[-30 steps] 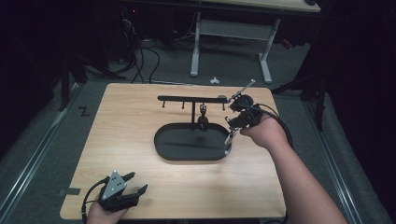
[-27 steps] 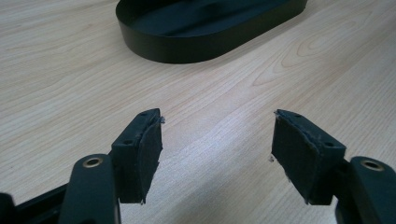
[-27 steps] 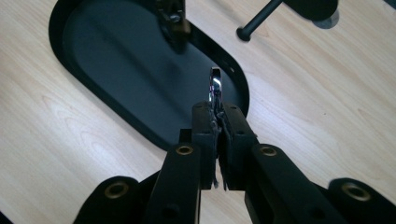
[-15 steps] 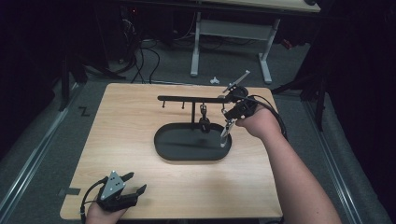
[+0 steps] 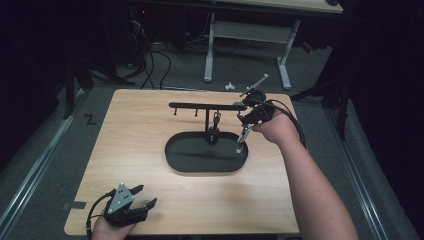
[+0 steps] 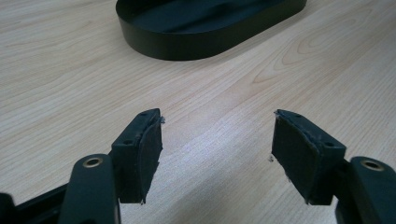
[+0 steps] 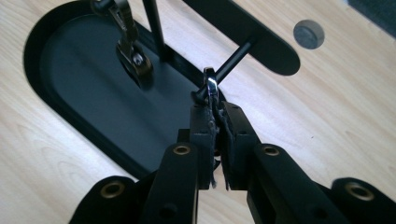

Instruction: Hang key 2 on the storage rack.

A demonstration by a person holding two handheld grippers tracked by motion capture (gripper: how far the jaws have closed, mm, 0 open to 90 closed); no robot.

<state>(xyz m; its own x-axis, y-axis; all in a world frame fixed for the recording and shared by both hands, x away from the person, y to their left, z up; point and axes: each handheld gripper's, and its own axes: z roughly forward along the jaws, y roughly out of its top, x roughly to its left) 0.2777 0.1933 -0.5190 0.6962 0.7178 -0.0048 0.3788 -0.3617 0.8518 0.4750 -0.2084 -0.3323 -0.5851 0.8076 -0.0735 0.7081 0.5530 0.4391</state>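
Observation:
A black oval tray (image 5: pixel 187 160) sits mid-table, carrying a post and a horizontal bar (image 5: pixel 200 105) with short pegs. One metal tool (image 5: pixel 216 120) hangs from a peg near the post. My right gripper (image 5: pixel 244 116) is at the bar's right end, shut on a thin silver wrench (image 5: pixel 241 140) that hangs down over the tray rim. In the right gripper view the gripper (image 7: pixel 215 112) pinches the wrench (image 7: pixel 211 87) with its ring end touching the tip of a peg (image 7: pixel 233 58). My left gripper (image 5: pixel 145 197) rests at the table's front left, open (image 6: pixel 217 126) and holding nothing.
The wooden table (image 5: pixel 150 130) ends close behind the bar and just in front of my left hand. A round grey plug (image 7: pixel 308 33) is set in the tabletop past the bar. Desk legs (image 5: pixel 210 45) and cables stand on the floor beyond.
My right gripper has carried the silver wrench left and slightly forward, up to the bar's right end. The left gripper has stayed put.

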